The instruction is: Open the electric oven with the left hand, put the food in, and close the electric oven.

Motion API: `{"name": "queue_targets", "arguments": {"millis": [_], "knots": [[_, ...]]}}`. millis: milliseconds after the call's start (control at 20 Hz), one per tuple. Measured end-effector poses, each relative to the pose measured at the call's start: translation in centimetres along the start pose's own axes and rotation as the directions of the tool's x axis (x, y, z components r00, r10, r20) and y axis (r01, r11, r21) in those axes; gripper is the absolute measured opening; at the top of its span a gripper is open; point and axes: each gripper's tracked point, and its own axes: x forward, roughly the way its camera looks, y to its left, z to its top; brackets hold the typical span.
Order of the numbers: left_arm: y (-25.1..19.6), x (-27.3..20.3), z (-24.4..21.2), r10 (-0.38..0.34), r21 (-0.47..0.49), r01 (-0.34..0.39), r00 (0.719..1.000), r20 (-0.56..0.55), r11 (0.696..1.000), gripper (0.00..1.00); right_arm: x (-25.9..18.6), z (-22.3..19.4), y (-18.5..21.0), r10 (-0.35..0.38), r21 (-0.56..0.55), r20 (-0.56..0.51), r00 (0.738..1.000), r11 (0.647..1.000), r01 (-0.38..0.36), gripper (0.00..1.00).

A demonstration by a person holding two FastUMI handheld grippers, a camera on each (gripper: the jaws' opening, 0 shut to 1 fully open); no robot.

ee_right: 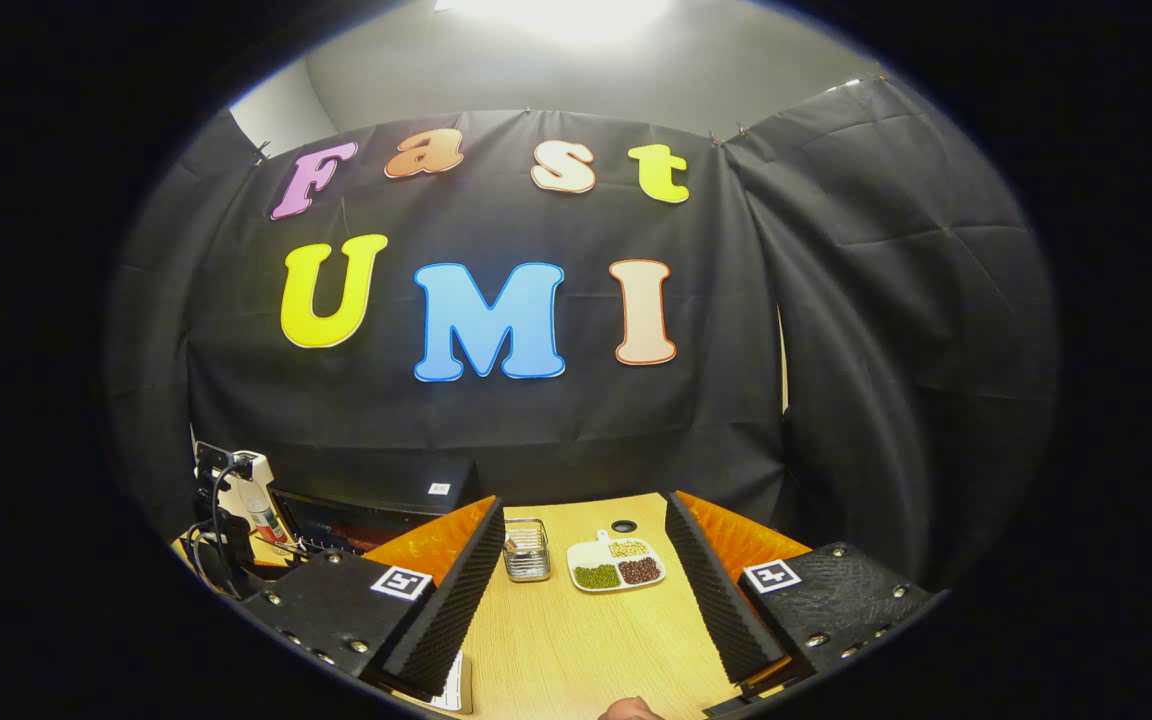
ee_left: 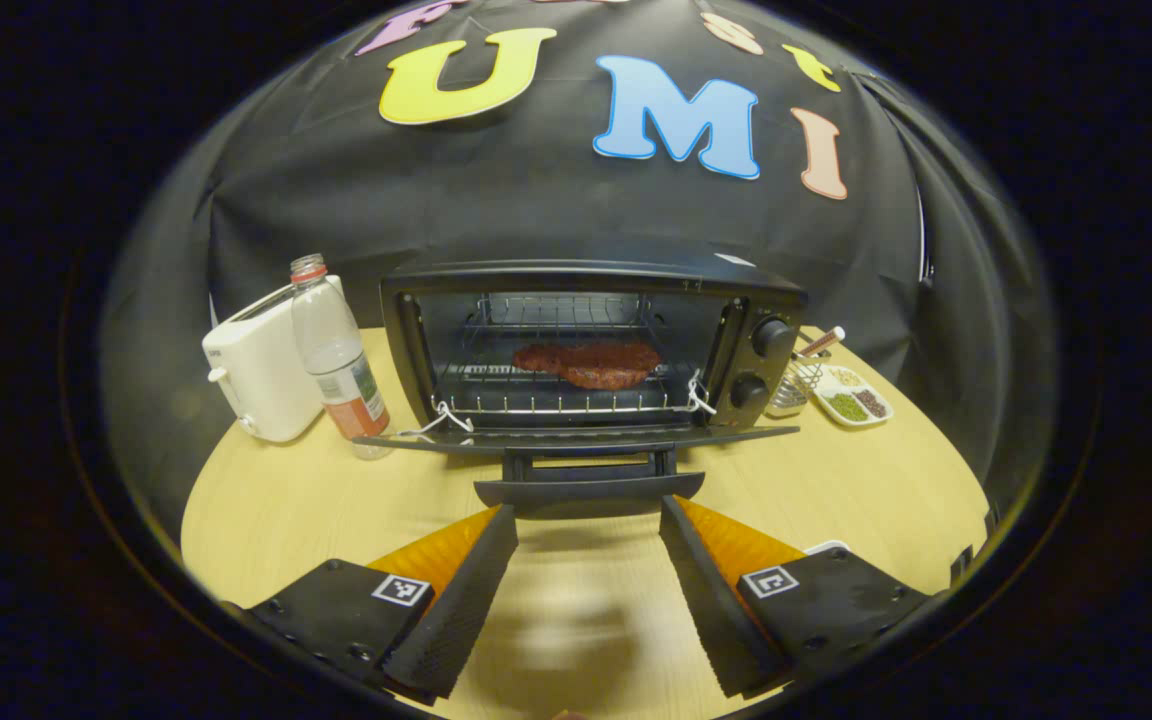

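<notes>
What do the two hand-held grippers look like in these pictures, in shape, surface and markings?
The left gripper has two wedge-shaped fingers with ribbed inner faces, each on a black block with screws. A small square black-and-white marker sits on each block. The right gripper has the same build: ribbed wedge fingers, black screwed blocks and square markers. No cables show on either, and no sleeve.

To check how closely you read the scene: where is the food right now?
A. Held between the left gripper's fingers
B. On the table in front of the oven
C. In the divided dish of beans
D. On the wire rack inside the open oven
D: the left gripper view shows the piece of meat lying on the wire rack inside the toaster oven, whose door hangs open, with the left gripper open and empty.
</notes>
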Motion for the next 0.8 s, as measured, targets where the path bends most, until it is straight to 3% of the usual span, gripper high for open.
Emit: {"name": "queue_targets", "arguments": {"millis": [800], "knots": [[0.8,0.5,4.1,0.003,-0.017,-0.001,0.996,0.087,1.000,0.98,1.9,0.3,2.1,0.019,-0.021,-0.005,1.000,1.000,-0.019,0.98]]}}
